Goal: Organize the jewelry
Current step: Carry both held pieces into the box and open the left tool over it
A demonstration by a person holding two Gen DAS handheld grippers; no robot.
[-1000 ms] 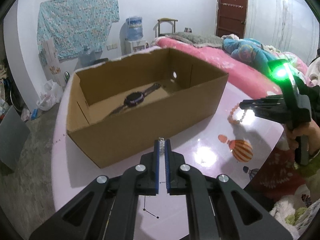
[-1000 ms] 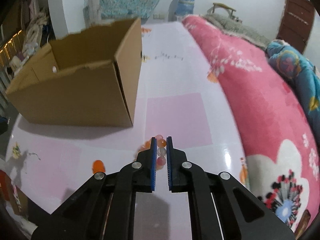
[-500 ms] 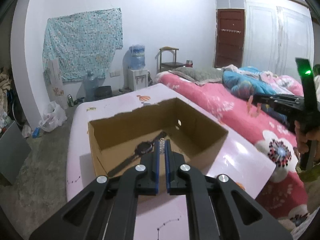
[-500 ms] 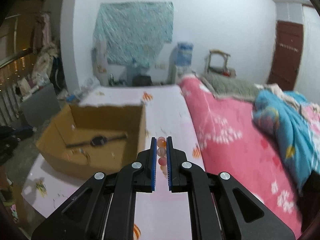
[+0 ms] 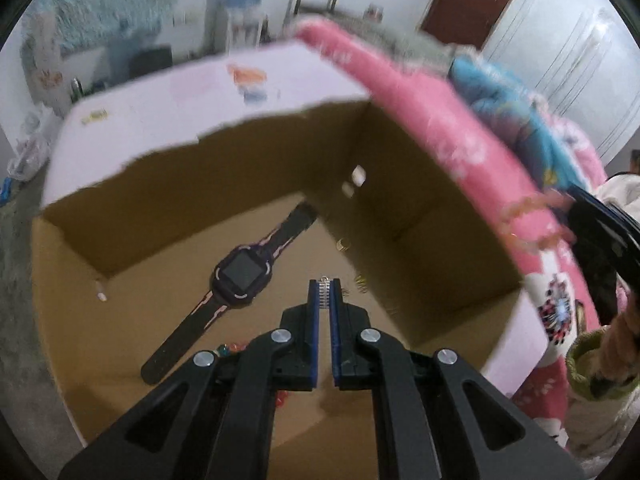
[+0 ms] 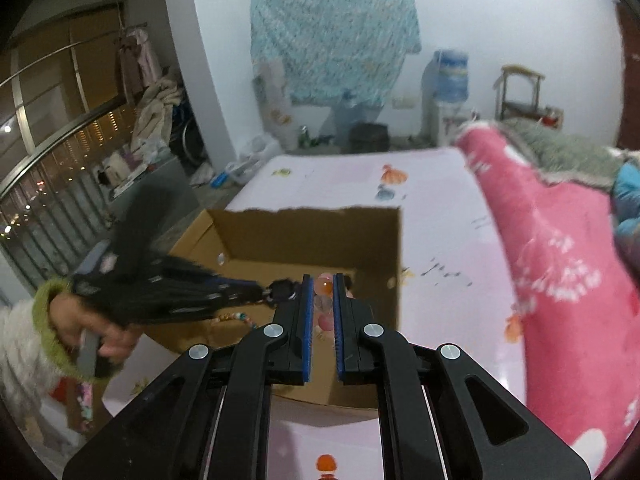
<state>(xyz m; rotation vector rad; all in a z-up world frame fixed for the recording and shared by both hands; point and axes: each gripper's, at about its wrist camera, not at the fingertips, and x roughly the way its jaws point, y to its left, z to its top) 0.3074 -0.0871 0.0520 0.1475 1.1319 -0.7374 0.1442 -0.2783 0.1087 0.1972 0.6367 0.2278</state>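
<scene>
My left gripper hangs over the open brown cardboard box, pointing steeply down into it. Its blue-lined jaws are pressed almost together, pinching a small silver coil-like piece of jewelry whose tip pokes out just past the fingertips. Below it, on the floor of the box, lies a dark wristwatch with a square face and a purple-trimmed strap, stretched diagonally. A few small gold rings or loops lie on the cardboard floor to the right of my jaws, and some small red and coloured beads peek out beside the gripper's left finger, partly hidden.

My right gripper points toward the same box from the other side, above its near wall. Its jaws are nearly closed on a bracelet of round pink and orange translucent beads, which hangs between the blue pads. From the left wrist view, that bracelet appears as a blurred beaded loop at the right edge, out beyond the box wall.

In the right wrist view, my left hand, in a fuzzy white sleeve with a green cuff, grips the left tool, which is blurred. The box stands on a pale pink glossy table with small cartoon prints, next to a pink floral blanket.
</scene>
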